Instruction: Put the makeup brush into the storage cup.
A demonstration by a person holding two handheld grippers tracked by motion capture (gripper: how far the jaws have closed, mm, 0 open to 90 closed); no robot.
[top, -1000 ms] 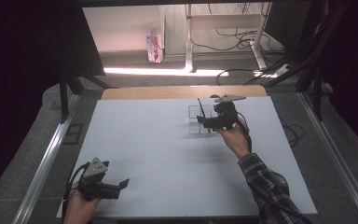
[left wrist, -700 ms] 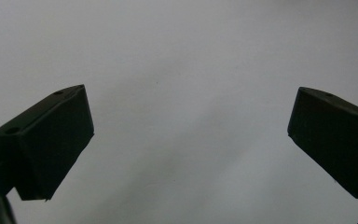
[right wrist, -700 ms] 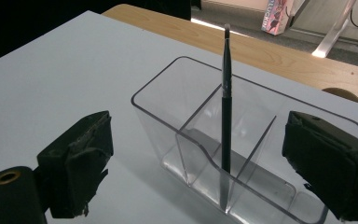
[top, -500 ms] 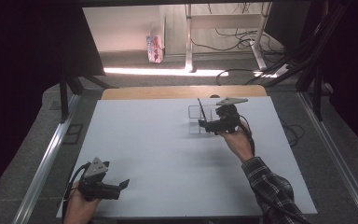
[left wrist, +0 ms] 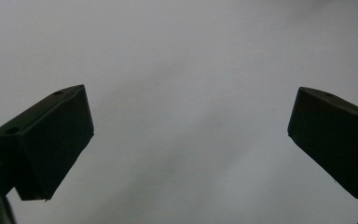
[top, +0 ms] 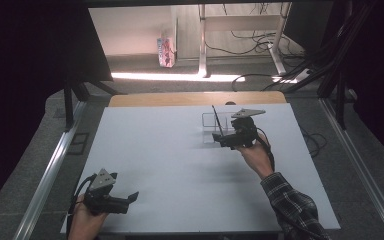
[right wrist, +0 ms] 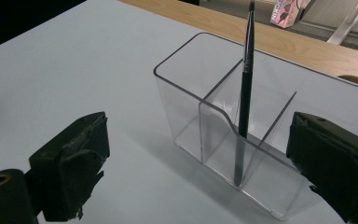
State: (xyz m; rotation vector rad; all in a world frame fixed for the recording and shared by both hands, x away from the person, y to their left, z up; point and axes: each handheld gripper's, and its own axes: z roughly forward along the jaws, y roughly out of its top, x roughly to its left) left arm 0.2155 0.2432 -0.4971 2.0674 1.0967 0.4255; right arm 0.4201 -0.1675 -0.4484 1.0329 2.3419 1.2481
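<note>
r gripper [right wrist: 196,154] jaws wide, nothing between them, just short of the clear holder [right wrist: 200,121] at far right-centre of table [top: 180,160]. pen [right wrist: 244,88] stands near upright in holder's middle compartment, leaning on a divider, tip up above rim. l gripper [left wrist: 189,140] jaws wide too, empty, over bare table at near left corner, well apart from holder.

Bare table [top: 170,150] lies open between my grippers; only the clear holder [right wrist: 223,135] with its upright pen [right wrist: 245,88] blocks my right gripper [right wrist: 198,158]. Nothing stands before my left gripper [left wrist: 191,140].
</note>
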